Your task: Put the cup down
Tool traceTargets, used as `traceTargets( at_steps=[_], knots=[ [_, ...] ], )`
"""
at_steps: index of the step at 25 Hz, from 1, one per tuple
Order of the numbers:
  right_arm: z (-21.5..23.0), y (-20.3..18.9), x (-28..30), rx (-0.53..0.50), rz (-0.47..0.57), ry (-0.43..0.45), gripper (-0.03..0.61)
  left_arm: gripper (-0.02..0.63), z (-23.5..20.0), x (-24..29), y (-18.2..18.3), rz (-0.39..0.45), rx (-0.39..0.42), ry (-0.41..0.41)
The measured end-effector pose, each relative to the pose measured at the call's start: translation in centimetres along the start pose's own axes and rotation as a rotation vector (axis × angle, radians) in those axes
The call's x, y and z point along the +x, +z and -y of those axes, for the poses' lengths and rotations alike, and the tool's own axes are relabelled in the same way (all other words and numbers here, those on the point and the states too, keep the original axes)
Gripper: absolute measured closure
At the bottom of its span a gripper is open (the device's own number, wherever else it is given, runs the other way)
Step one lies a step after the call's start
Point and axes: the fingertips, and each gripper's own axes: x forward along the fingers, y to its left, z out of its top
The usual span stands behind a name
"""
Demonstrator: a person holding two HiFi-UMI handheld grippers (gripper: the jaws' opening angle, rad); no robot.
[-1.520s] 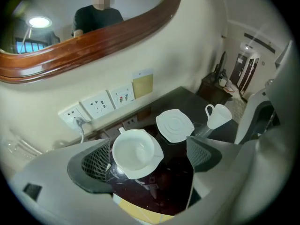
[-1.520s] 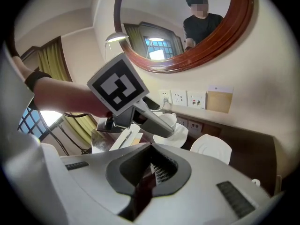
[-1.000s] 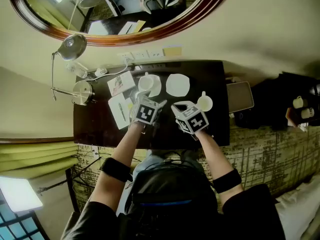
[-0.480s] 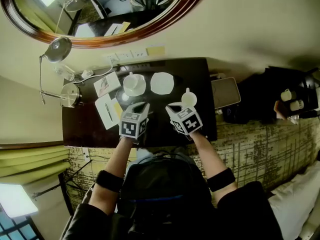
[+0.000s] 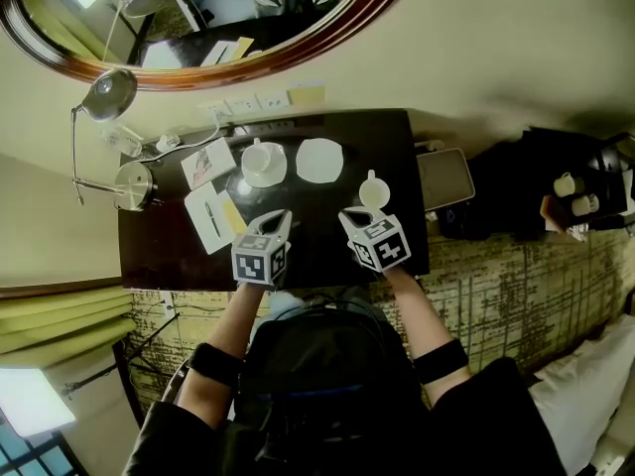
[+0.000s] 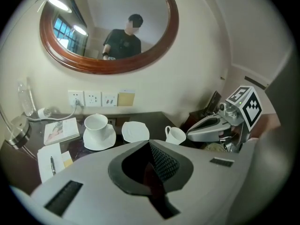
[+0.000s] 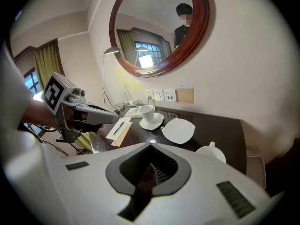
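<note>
On dark desk (image 5: 327, 241), left of middle: cup (image 5: 261, 157) set upright on saucer (image 5: 273, 177), well clear of both grippers; task judged done.
- Cup judged ceramic: light, rigid, glossy, slippery, easily chipped. Best taken by handle or pinched across rim.
- Nothing seen inside cup. Second saucer (image 5: 319, 160) bare. Second cup (image 5: 373, 192) just beyond right gripper (image 5: 349, 216), nothing seen inside.
- Left gripper (image 5: 282, 216): jaws just closed further, now pressed together, nothing between.
- Right gripper: jaws pressed together, nothing held.
</note>
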Motion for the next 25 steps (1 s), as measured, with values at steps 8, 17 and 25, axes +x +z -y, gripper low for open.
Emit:
traceTargets(
  at_steps=[8,17,25],
  knots=[
    [0.3,-0.7,0.2,0.021,-0.009,-0.005,0.577,0.610,-0.2,-0.1,-1.0,-0.032,0.044,0.007],
    [0.9,-2.7,0.2,0.035,-0.044,-0.011,0.577,0.611,0.9,0.8,-1.1,-0.057,0.066,-0.020],
    [3.2,-3.8,-1.3,0.059,-0.052,-0.056,0.577,0.612,3.7,3.5,-0.6,-0.087,0.115,-0.066]
  ],
)
